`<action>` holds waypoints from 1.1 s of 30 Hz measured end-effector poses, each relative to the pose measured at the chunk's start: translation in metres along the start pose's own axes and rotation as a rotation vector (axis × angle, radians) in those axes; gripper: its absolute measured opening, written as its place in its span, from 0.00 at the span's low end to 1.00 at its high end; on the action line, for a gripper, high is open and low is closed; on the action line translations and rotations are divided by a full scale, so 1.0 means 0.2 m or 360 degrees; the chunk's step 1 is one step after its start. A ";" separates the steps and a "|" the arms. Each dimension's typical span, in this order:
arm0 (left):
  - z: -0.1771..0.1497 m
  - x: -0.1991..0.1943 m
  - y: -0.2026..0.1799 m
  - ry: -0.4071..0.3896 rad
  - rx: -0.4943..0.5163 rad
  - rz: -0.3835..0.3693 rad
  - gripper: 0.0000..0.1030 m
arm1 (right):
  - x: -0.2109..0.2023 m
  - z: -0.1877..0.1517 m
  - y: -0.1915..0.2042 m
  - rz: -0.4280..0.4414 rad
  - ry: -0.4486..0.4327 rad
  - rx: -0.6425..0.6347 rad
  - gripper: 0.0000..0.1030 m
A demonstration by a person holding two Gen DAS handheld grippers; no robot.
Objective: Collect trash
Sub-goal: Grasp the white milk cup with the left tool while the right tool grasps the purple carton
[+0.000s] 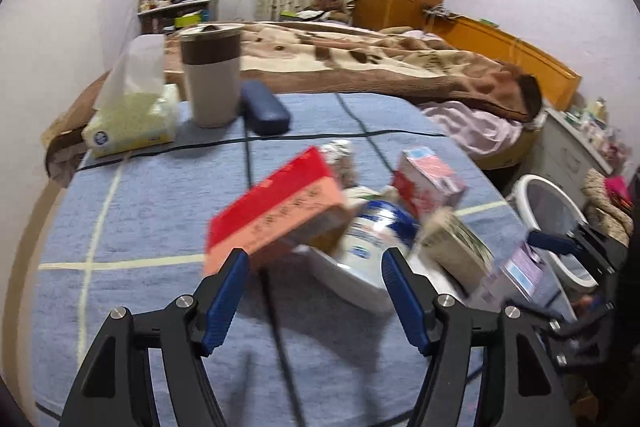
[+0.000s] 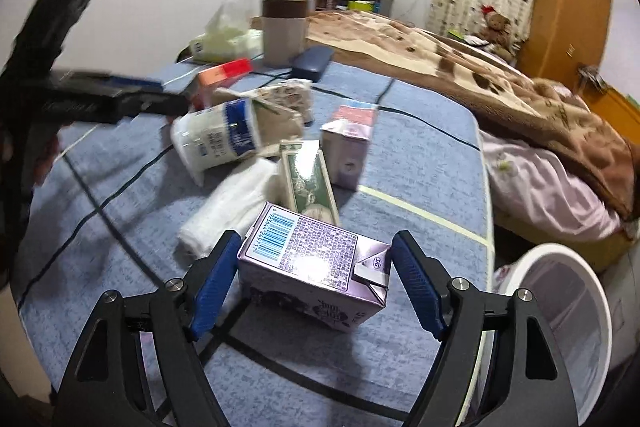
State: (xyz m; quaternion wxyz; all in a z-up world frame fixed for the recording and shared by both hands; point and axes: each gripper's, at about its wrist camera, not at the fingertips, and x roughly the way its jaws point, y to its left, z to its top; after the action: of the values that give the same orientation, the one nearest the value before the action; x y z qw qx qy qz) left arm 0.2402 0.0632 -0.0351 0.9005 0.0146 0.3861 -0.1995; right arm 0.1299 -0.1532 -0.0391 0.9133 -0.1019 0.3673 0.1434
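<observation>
Trash lies on a blue cloth table (image 1: 120, 219). My left gripper (image 1: 316, 263) is open, its fingers just short of a red and orange box (image 1: 276, 211) and a white and blue cup (image 1: 372, 239) lying on its side. My right gripper (image 2: 316, 251) is open around a purple milk carton (image 2: 316, 267) that lies on the cloth; the left pad touches it, the right pad stands slightly off. Beyond it lie a green carton (image 2: 312, 187), a pink carton (image 2: 352, 143), a white wad (image 2: 236, 207) and the cup (image 2: 216, 139). The left gripper shows blurred in the right wrist view (image 2: 132, 95).
A white trash bin (image 2: 560, 323) stands off the table's right edge; it also shows in the left wrist view (image 1: 556, 223). At the table's far end are a tissue pack (image 1: 132, 123), a brown and beige tumbler (image 1: 212, 75) and a dark blue case (image 1: 264, 107). A bed lies beyond.
</observation>
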 end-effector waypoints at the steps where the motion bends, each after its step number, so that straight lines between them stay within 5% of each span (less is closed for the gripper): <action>1: 0.00 0.01 -0.01 0.0007 0.0010 -0.0023 0.66 | 0.00 0.00 -0.01 0.0001 -0.0002 0.0019 0.76; 8: 0.00 0.13 -0.11 0.0095 0.0083 -0.0071 0.66 | 0.05 0.01 -0.04 0.0022 0.0040 0.0084 0.78; 19: -0.02 0.23 -0.12 0.0169 0.0097 0.0020 0.66 | 0.09 -0.03 -0.08 0.0027 0.0081 0.0217 0.78; 33: -0.03 0.19 -0.15 0.0131 0.0055 -0.0023 0.64 | 0.06 -0.05 -0.11 0.0016 0.0047 0.0303 0.73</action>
State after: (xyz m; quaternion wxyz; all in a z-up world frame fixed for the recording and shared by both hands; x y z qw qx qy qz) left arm 0.2494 0.0240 -0.0614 0.8820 0.0356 0.4194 -0.2119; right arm 0.1385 -0.1740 -0.0532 0.9127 -0.0149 0.3931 0.1107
